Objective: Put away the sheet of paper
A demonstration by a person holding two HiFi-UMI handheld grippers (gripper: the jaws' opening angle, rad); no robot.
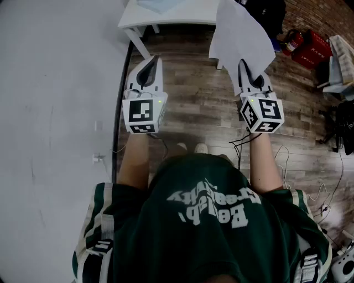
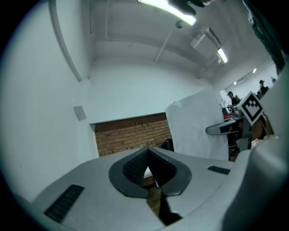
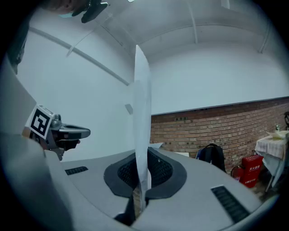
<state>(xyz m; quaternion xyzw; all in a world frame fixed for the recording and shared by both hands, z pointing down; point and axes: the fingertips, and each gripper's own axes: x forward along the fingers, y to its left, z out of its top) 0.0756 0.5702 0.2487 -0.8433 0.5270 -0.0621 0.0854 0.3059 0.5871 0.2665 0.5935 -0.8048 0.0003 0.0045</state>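
One grip mattered: your white right gripper [image 1: 247, 71] pinched the thin white sheet of paper [image 1: 239, 34] upright in mid-air; your white left gripper [image 1: 148, 69] sat closed, empty (idle). Mid-carry, I judged; next you needed somewhere to lay it.

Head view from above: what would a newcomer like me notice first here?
The white sheet of paper stands out first, rising from the shut jaws of the right gripper, which pinches its lower edge above the wooden floor. At the picture's left, the left gripper is shut on nothing. A white table stands just beyond both.
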